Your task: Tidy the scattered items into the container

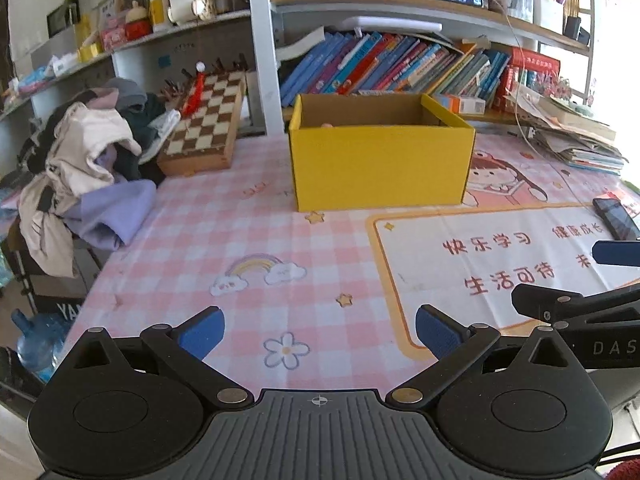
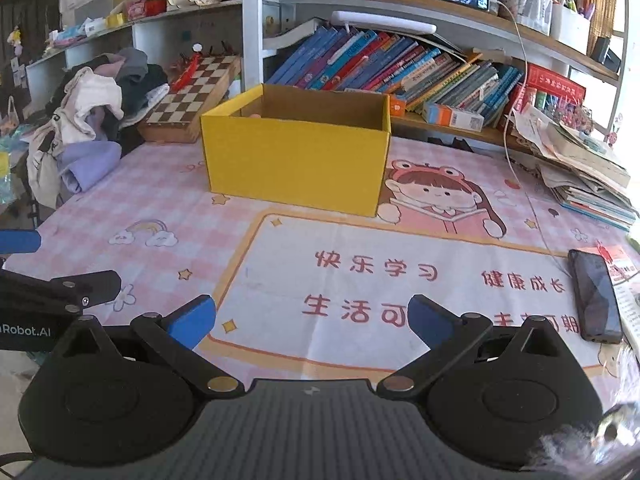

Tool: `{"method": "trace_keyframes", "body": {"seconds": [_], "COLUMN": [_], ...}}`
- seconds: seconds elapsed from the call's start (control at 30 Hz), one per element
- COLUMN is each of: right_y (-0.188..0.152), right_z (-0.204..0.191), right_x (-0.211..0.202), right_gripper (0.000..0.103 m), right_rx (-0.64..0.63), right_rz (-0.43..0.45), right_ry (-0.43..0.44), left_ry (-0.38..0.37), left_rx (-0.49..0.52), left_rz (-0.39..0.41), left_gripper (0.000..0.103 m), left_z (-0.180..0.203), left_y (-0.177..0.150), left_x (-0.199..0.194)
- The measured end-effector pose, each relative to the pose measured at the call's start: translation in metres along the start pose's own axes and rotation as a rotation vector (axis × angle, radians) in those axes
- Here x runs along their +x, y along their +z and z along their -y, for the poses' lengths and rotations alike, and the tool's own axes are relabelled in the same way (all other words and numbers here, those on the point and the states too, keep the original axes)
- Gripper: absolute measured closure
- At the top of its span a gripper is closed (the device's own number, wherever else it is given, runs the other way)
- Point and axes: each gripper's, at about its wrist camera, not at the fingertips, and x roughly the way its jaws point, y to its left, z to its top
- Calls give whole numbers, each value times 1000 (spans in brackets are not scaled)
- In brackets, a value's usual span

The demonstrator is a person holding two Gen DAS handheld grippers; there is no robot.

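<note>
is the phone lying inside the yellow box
No, the phone lies flat on the tablecloth near its right edge, well apart from the yellow box.

Clutter around a pink checked worktop (image 2: 168, 184) below crowded shelves.

A heap of clothes (image 1: 84, 160) spills over the worktop's far left corner, with a chessboard (image 1: 206, 124) touching it along the far edge. A phone (image 2: 595, 296) lies face up near the right edge, and a cable (image 2: 520, 176) runs toward it from the shelf above. A stack of papers (image 2: 588, 172) slumps at the far right corner. Leaning books (image 2: 400, 68) fill the shelf behind. A water jug (image 1: 38, 344) stands on the floor beyond the left edge.
</note>
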Motion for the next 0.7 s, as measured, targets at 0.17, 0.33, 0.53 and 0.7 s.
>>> {"method": "trace_keyframes", "body": {"seconds": [0.17, 0.33, 0.53, 0.7], "right_y": [-3, -6, -10, -12], "right_z": [2, 2, -1, -3], "right_x": [-1, -1, -2, -2], "right_gripper": [0, 0, 0, 0], "right_rx": [5, 8, 6, 4], "right_rz": [-13, -27, -47, -54], "right_ry": [-9, -7, -7, -5], "left_ry": [-5, -4, -6, -2], "left_rx": [3, 3, 2, 2], "left_rz": [-14, -19, -36, -45], "left_gripper": [0, 0, 0, 0], "left_z": [2, 2, 1, 1], "left_y": [-3, -5, -10, -11], "left_x": [1, -1, -2, -3]}}
